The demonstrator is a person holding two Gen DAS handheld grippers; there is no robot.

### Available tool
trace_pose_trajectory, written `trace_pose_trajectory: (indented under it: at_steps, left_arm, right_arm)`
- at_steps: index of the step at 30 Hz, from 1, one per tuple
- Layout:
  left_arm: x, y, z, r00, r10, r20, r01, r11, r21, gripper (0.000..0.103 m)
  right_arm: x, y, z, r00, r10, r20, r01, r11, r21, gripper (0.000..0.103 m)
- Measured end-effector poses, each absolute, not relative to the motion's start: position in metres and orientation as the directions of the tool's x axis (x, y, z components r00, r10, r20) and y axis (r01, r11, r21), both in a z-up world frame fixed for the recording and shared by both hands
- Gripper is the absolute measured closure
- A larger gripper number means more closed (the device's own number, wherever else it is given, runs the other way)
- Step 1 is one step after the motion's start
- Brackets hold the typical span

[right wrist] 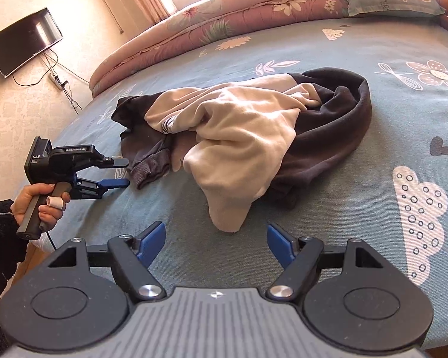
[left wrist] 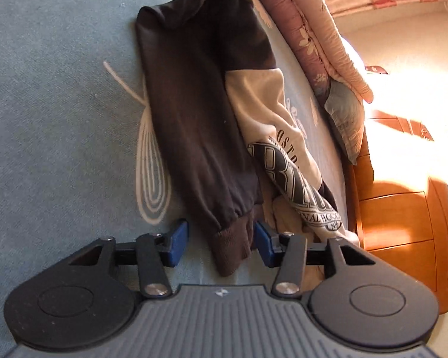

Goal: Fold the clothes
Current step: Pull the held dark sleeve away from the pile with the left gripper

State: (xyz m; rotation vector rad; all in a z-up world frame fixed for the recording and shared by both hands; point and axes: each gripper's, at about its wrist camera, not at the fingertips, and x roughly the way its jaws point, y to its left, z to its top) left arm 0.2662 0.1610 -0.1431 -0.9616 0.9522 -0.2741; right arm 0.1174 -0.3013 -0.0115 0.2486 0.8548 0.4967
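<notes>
Sweatshirt [right wrist: 248, 137] lying crumpled on bed [right wrist: 358, 208], soft and floppy. Left gripper [left wrist: 221, 243] gaping wide, empty, straddling ribbed cuff [left wrist: 233, 247]; right gripper [right wrist: 216, 241] gaping, empty, nearing cream corner.

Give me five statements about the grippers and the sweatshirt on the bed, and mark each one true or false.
1. The left gripper is open, with the dark sleeve cuff between its fingers. True.
2. The right gripper is clamped on the cream fabric. False: it is open, short of the cream corner.
3. The sweatshirt is neatly folded. False: it lies crumpled.
4. The sweatshirt lies on a blue patterned bedsheet. True.
5. A hand holds the left gripper's handle. True.
</notes>
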Motion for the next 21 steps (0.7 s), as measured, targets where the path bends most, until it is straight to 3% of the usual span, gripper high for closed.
trace_pose_trajectory:
  at_steps: [15,16,18,21]
  left_arm:
    - [0.292,0.136,-0.15,0.712,-0.458,-0.531,-0.183,0.61,-0.771,0.054]
    - [0.293,0.134,-0.151,0.72,-0.448,-0.53,-0.183,0.614,-0.768,0.057]
    - [0.295,0.131,-0.151,0.734,-0.428,-0.527,-0.184,0.622,-0.761,0.085]
    - [0.294,0.132,-0.139,0.726,-0.404,-0.556,-0.181,0.668,-0.722,0.091]
  right_arm:
    - [0.12,-0.291,-0.018,0.531,0.525,-0.665,-0.322,0.851,0.415,0.022]
    - [0.12,-0.29,-0.019,0.53,0.524,-0.666,-0.32,0.852,0.416,0.022]
    - [0.118,-0.288,-0.018,0.532,0.528,-0.662,-0.319,0.849,0.42,0.022]
    - [0.111,-0.287,-0.015,0.538,0.533,-0.653,-0.325,0.846,0.422,0.022]
